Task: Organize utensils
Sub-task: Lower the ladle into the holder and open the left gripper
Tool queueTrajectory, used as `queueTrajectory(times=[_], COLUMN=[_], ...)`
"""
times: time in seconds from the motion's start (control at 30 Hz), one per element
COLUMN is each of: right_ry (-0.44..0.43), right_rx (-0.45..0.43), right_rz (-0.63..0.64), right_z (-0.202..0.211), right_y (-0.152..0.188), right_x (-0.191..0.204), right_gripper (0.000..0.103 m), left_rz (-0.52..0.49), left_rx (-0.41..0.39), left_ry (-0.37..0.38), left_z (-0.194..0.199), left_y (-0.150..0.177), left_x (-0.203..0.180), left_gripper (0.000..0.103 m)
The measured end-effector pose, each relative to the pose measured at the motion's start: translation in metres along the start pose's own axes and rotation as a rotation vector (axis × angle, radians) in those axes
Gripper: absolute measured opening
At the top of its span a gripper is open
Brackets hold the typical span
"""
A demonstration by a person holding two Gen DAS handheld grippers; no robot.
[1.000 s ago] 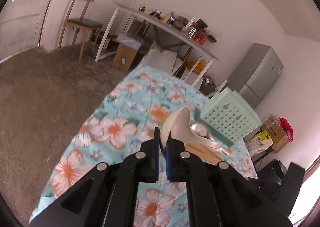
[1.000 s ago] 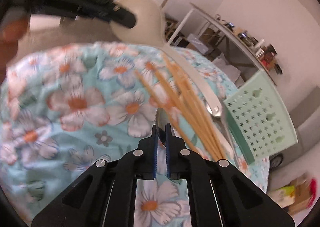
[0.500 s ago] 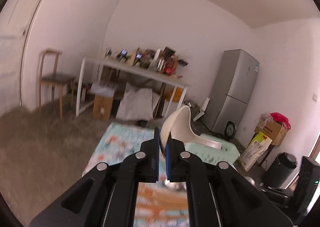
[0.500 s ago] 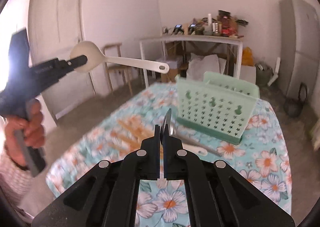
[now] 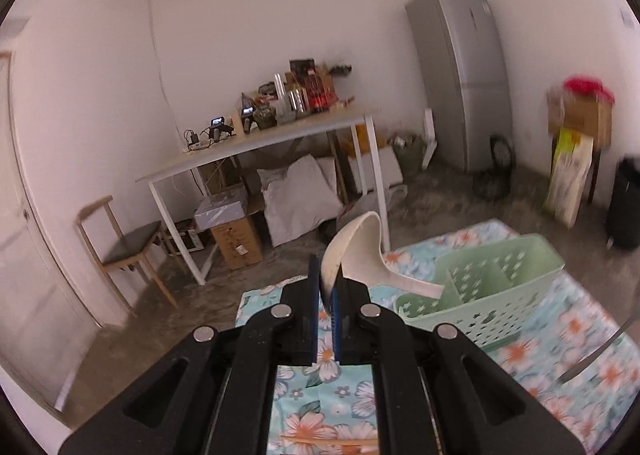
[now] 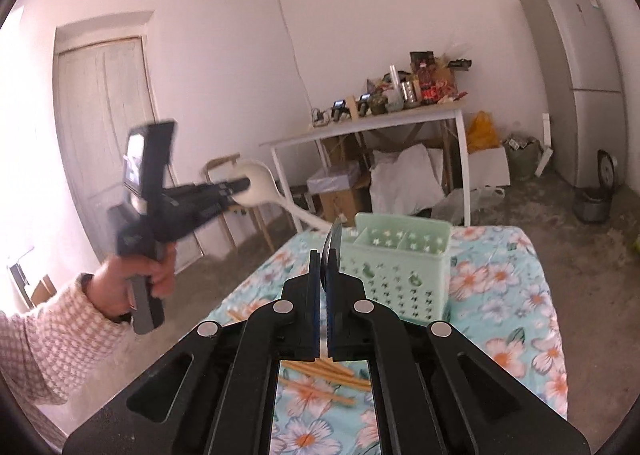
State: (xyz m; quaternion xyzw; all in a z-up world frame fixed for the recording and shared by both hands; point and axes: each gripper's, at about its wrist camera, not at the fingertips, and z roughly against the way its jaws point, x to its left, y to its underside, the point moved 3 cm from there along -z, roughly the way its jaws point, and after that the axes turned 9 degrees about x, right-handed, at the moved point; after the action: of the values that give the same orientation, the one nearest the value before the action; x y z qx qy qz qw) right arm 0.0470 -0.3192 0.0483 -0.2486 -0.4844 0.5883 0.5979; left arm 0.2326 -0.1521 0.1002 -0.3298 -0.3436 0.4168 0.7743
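My left gripper is shut on the bowl rim of a white plastic soup spoon, held in the air. The spoon's handle slants down to the left end of the mint-green divided basket; I cannot tell whether its tip is inside. In the right wrist view my right gripper is shut on the bowl of a metal spoon, raised in front of the basket. The left gripper with the white spoon shows there at the left. Wooden chopsticks lie on the cloth below.
The basket stands on a table under a turquoise floral cloth. A hand in a pink checked sleeve holds the left gripper. Behind are a white desk with clutter, a wooden chair, a grey fridge and boxes.
Both grippers have risen from the cloth and rolled upright, each carrying its spoon. The white spoon has swung over to the basket, and the metal spoon has lifted off the table.
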Motion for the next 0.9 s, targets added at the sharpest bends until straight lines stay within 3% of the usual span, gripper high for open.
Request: queueTrajectory(times=[0.13, 0.23, 0.3, 0.37, 0.57, 0.67, 0.77, 0.9], right_ry=[-0.018, -0.036, -0.055, -0.081, -0.137, -0.148, -0.174, -0.144], right_rx=[-0.013, -0.038, -0.062, -0.087, -0.154, -0.173, -0.171, -0.126], right_rz=[-0.013, -0.021, -0.025, -0.029, -0.033, -0.048, -0.076, -0.071], right_z=[0.001, 0.002, 0.007, 0.011, 0.014, 0.005, -0.011, -0.047], right_y=[-0.005, -0.017, -0.029, -0.042, -0.076, -0.091, -0.106, -0.114], right_x=[-0.012, -0.022, -0.028, -0.032, -0.038, -0.045, -0.053, -0.056], right_gripper=[0.001, 0.001, 0.001, 0.001, 0.001, 0.001, 0.001, 0.001], left_rz=[-0.023, 0.037, 0.104, 0.148, 0.267, 0.305, 0.307, 0.336], left_rx=[0.065, 0.116, 0.132, 0.118, -0.007, -0.024, 0.012, 0.052], left_ry=[0.011, 0.106, 0.183, 0.209, 0.255, 0.281, 0.304, 0.264], left_z=[-0.023, -0.042, -0.053, -0.057, -0.034, -0.021, -0.013, -0.005], left_y=[-0.004, -0.004, -0.005, -0.008, -0.007, 0.009, 0.035, 0.075], left_x=[-0.019, -0.022, -0.018, -0.017, 0.002, 0.011, 0.016, 0.021], left_gripper=[0.005, 0.01, 0.021, 0.041, 0.065, 0.069, 0.073, 0.075])
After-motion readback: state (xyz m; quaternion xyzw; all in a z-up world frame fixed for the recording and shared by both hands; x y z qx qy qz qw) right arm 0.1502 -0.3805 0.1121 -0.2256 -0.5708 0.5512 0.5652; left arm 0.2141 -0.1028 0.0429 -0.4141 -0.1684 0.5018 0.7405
